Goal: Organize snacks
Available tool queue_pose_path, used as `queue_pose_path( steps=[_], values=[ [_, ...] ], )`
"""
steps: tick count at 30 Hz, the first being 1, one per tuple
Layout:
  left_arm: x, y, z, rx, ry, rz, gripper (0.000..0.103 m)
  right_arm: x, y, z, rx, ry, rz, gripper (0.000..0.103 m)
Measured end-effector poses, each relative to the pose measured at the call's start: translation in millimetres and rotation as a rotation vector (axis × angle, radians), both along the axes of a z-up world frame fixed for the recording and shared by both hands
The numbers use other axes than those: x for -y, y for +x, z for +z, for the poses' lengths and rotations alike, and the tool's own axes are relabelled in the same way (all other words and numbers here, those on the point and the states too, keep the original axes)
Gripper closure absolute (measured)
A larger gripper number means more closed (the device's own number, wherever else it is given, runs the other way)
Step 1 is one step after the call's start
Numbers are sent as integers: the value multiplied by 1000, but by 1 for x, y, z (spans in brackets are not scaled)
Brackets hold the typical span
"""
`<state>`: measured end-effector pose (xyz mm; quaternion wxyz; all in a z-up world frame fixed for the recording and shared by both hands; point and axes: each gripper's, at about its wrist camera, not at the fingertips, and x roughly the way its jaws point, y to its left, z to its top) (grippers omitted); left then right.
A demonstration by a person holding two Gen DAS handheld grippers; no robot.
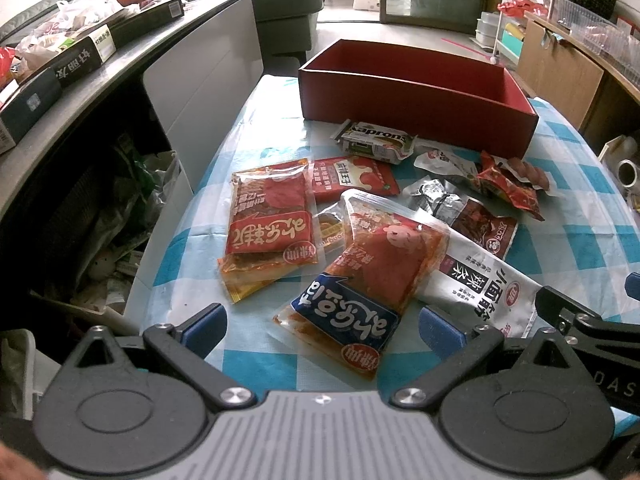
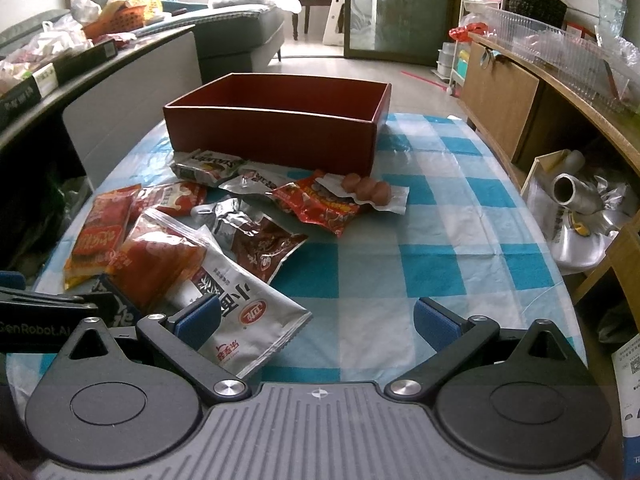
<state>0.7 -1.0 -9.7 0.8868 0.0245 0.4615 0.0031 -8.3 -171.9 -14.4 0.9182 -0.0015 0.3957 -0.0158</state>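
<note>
An empty red box (image 1: pixel 416 100) (image 2: pixel 276 132) stands at the far side of the checked table. Several snack packets lie in front of it. A red and blue packet (image 1: pixel 360 276) lies just ahead of my left gripper (image 1: pixel 322 330), which is open and empty. A white spicy-strip packet (image 2: pixel 244 312) (image 1: pixel 480 288) lies by the left finger of my right gripper (image 2: pixel 318 320), also open and empty. Further off lie a red packet (image 1: pixel 272 216), a sausage pack (image 2: pixel 366 192) and a green-white packet (image 1: pixel 376 140).
The blue-and-white checked tablecloth (image 2: pixel 440 248) is bare on the right half. A grey counter (image 1: pixel 80 92) with boxes and bags runs along the left. A wooden cabinet (image 2: pixel 504 100) and a bag with rolls (image 2: pixel 576 208) stand to the right.
</note>
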Motion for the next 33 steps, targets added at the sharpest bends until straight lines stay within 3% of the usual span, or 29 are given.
queue_pose_path(
  steps=[22, 29, 33],
  values=[
    [-17, 1, -2, -13, -13, 23, 4, -2, 5, -5, -43, -4, 36, 0],
    [-38, 8, 4, -34, -39, 45, 4, -16, 26, -8, -97, 11, 180, 0],
    [-42, 10, 3, -43, -39, 40, 4, -41, 39, -17, -120, -72, 321, 0]
  ],
)
